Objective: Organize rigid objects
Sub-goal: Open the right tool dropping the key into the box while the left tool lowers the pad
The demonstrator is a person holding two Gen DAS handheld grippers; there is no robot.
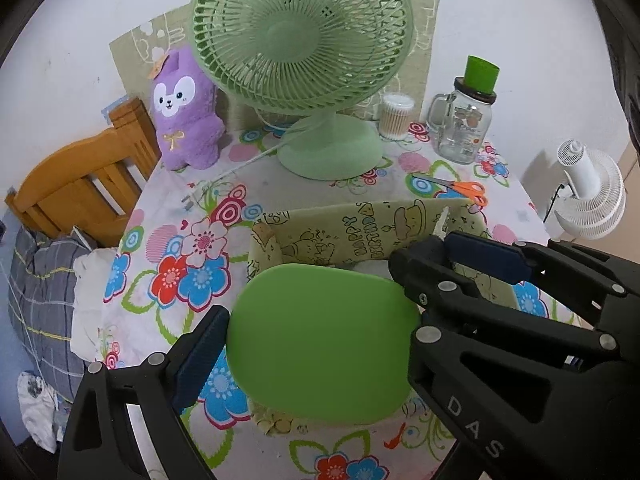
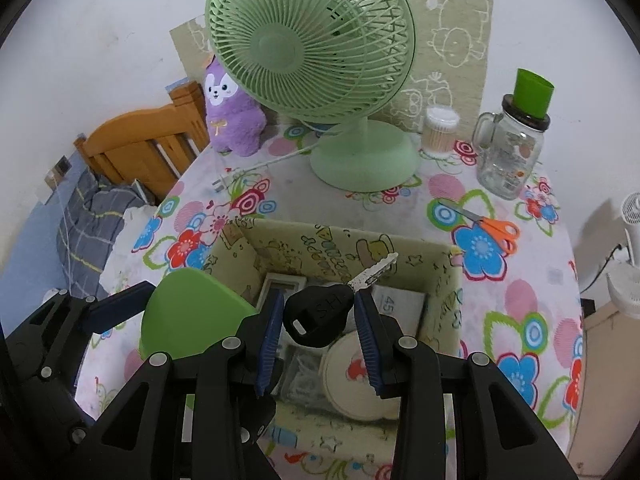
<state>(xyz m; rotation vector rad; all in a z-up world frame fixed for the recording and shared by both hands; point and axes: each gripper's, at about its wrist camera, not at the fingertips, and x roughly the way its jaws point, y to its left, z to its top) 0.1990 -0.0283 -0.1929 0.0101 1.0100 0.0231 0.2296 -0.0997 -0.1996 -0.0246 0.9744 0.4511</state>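
The left gripper (image 1: 320, 304) held a flat, rounded green plastic board (image 1: 324, 344) between its jaws, which stood wide apart with a pad against each side of the board; in the right wrist view the same gripper (image 2: 200, 304) and green board (image 2: 192, 312) sat over the left rim of the box. The right gripper (image 2: 316, 312) had its jaws nearly together, clamped on the black plastic head of a silver-bladed key (image 2: 320, 312), whose blade pointed up and away over the open box. That box, a cardboard carton covered in beige cartoon-printed paper (image 2: 452, 292), stood near the front edge of the worktop, which wore a white cloth with red, blue and pink flowers (image 2: 520, 280). Inside the box lay a round cream lid (image 2: 352, 380), a white card (image 2: 400, 304) and some clear packets. Behind the box, toward the back edge of the worktop, stood a pale green table fan (image 2: 312, 48), with a purple plush toy (image 2: 232, 120) at the back left corner. At the back right were a tub of cotton swabs (image 2: 440, 128) and a glass mug jar (image 2: 508, 152) topped with a green cup (image 2: 532, 92). Orange-handled scissors (image 2: 496, 228) lay on the cloth just right of the box.
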